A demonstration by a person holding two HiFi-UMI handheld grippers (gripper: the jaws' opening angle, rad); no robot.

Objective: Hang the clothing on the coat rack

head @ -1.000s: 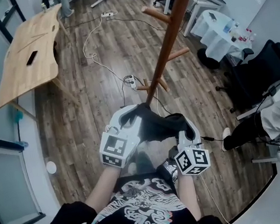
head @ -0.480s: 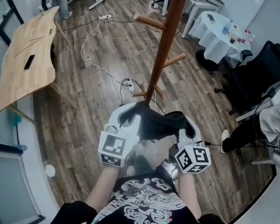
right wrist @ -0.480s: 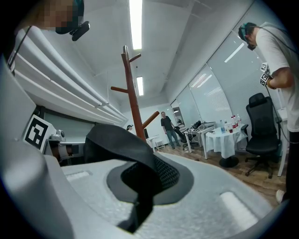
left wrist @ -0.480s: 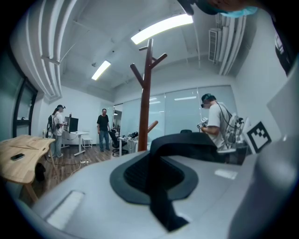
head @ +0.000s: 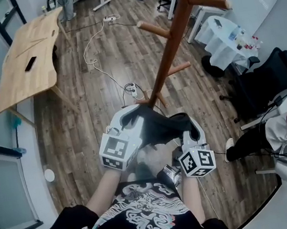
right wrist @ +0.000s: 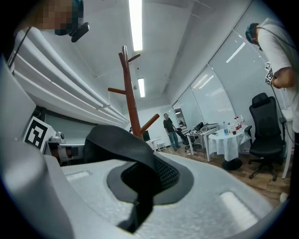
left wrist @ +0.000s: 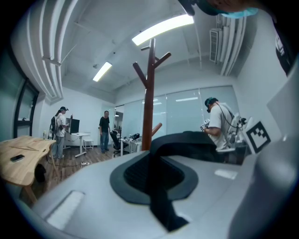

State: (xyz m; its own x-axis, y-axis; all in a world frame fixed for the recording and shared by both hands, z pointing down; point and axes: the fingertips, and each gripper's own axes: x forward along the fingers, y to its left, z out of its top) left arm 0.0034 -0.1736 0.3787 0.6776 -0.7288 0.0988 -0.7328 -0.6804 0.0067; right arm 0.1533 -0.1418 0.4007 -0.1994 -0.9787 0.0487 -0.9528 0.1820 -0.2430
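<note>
1. While the person stands facing the coat rack, both grippers are held up in front of the chest, with the dark clothing strung between them.
2. The left gripper has its fingers clenched on one end of the clothing. In the left gripper view a dark strip of cloth comes out from between them and arches over to the right.
3. The right gripper has its fingers clenched on the other end. In the right gripper view a dark fold rises from between them and bends to the left.
4. The clothing's long axis runs side to side across the person's front, from one gripper to the other. It is roughly level, with the right end a little lower in the head view.
5. The rack is a brown wooden pole with pegs sticking out at several heights. Both gripper views show it standing upright beyond the cloth, and the clothing is clear of every peg.
6. In the head view the clothing sits just before the foot of the pole.
7. A wooden worktop stands well off to the left on the wooden floor.
</note>
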